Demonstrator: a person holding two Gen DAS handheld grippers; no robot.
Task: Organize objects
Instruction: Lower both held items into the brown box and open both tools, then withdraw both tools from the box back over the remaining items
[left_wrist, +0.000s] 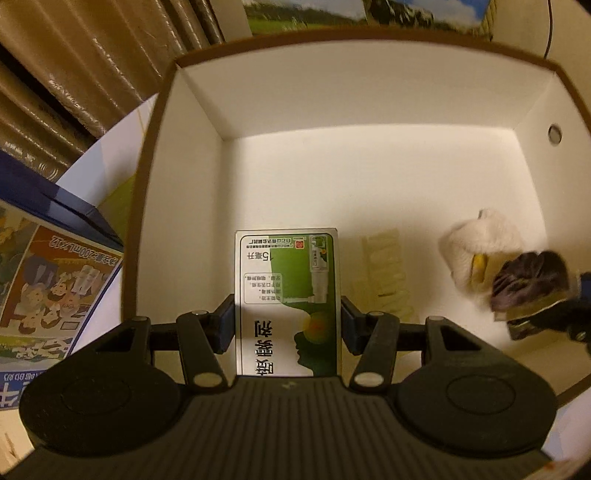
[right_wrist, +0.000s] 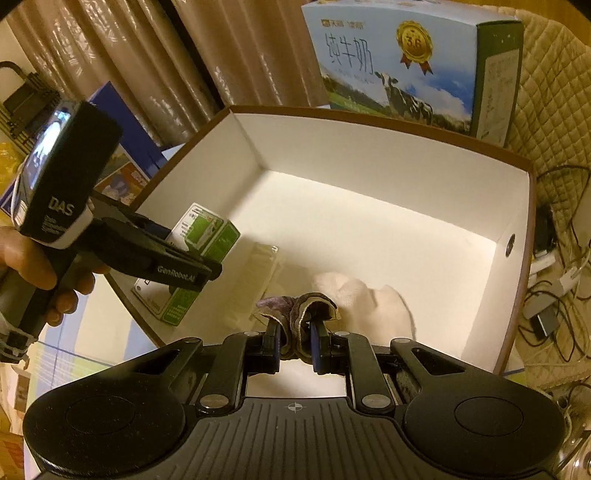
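A green and white medicine box (left_wrist: 288, 295) is clamped between the pads of my left gripper (left_wrist: 288, 325), held over the near left part of an open white storage box with a brown rim (left_wrist: 147, 155). From the right wrist view the same medicine box (right_wrist: 207, 229) shows just inside the storage box's left wall (right_wrist: 207, 162). My right gripper (right_wrist: 295, 347) is shut on a dark purple sock (right_wrist: 299, 310) above a white sock (right_wrist: 362, 299) lying on the storage box floor. A clear plastic packet (right_wrist: 258, 273) lies between them.
A milk carton with a cow picture (right_wrist: 402, 62) stands behind the storage box. A blue printed carton (left_wrist: 48, 266) sits to its left. Brown curtains (right_wrist: 129, 55) hang at the back. Cables and adapters (right_wrist: 554, 280) lie on a quilted cloth at the right. A hand (right_wrist: 33, 266) grips the left tool.
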